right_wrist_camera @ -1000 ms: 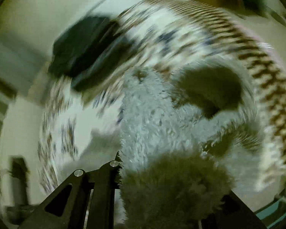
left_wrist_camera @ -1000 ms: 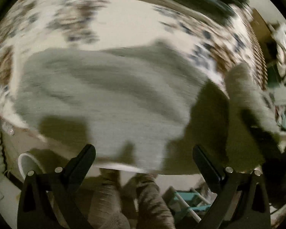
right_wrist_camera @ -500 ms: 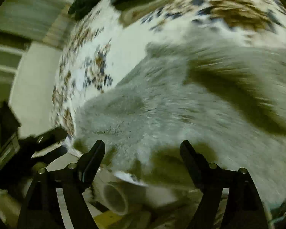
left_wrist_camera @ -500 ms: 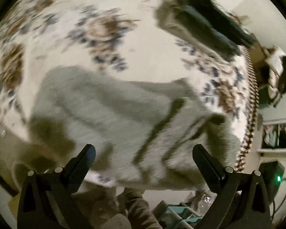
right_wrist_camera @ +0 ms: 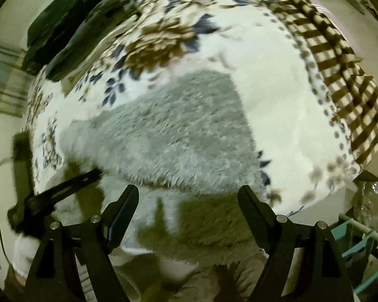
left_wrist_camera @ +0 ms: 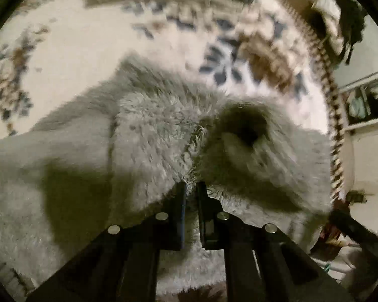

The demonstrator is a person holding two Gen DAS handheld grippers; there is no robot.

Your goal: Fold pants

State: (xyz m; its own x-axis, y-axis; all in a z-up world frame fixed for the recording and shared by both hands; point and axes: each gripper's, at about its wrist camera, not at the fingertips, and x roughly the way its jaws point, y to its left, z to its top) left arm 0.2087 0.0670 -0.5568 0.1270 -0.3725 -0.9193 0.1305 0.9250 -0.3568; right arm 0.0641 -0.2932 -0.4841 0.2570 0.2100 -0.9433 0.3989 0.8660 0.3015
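While left gripper [left_wrist_camera: 191, 185] pinches pants [left_wrist_camera: 151, 136] edge | right gripper [right_wrist_camera: 189, 193] spread wide, above pants | floral blanket [right_wrist_camera: 277, 88] beneath

Both views are dim and warm, with a yellow-green cast. Light falls from above and behind the cameras, so hard dark shadows lie on the fluffy grey pants [left_wrist_camera: 148, 136] toward 6 o'clock in each view. In the left wrist view the floral bedspread [left_wrist_camera: 93, 37] smears with motion blur from 10 to 2 o'clock, while the pile near the left claw [left_wrist_camera: 191, 185] is sharp. In the right wrist view the bedspread's pale cloth [right_wrist_camera: 277, 80] is nearly blown out at 2 o'clock, and the flowers at 11 o'clock are soft. Fisheye bending bulges every edge, ringed by black vignette.
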